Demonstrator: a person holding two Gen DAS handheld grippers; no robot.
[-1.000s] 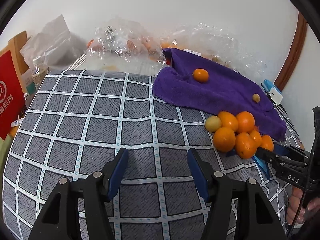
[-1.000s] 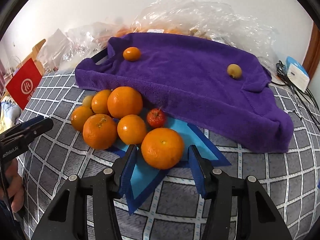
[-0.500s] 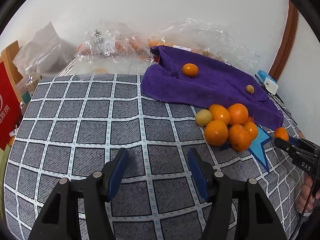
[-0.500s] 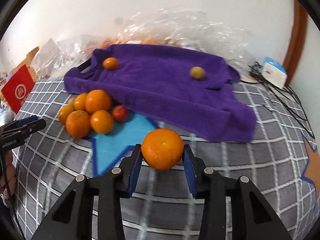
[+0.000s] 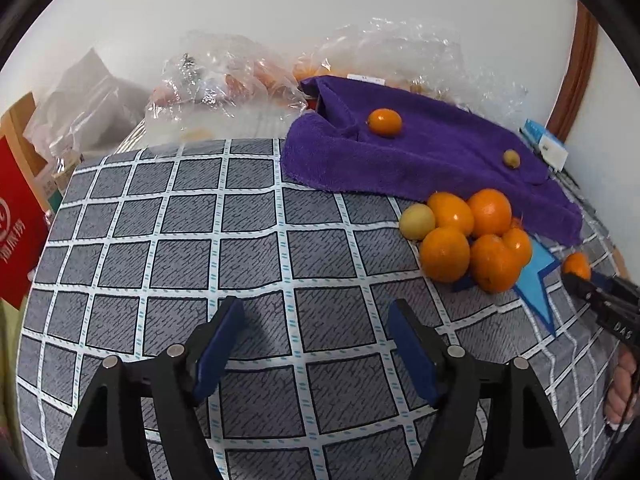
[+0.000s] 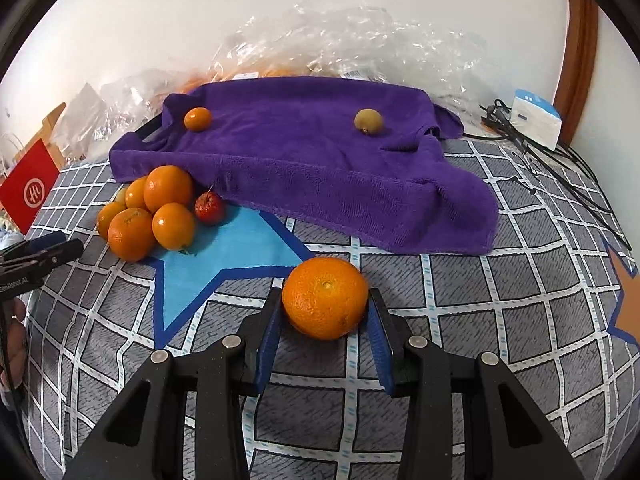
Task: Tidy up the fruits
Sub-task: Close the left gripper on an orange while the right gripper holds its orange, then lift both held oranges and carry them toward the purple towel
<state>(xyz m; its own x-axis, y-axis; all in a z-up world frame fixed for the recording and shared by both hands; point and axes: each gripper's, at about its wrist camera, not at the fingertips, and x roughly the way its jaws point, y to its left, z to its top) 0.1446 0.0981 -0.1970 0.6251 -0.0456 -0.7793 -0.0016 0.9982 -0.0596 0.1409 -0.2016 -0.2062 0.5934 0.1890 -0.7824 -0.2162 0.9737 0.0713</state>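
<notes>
My right hand-held gripper (image 6: 325, 316) tilts down and forward, its blue pads (image 6: 269, 336) clamped on either side of an orange (image 6: 325, 297). My left hand-held gripper (image 5: 316, 344) tilts down likewise, its jaws opening with nothing between them. In the left wrist view, my right hand's fingers (image 5: 620, 396) show at the near right, under that gripper's black body.
</notes>
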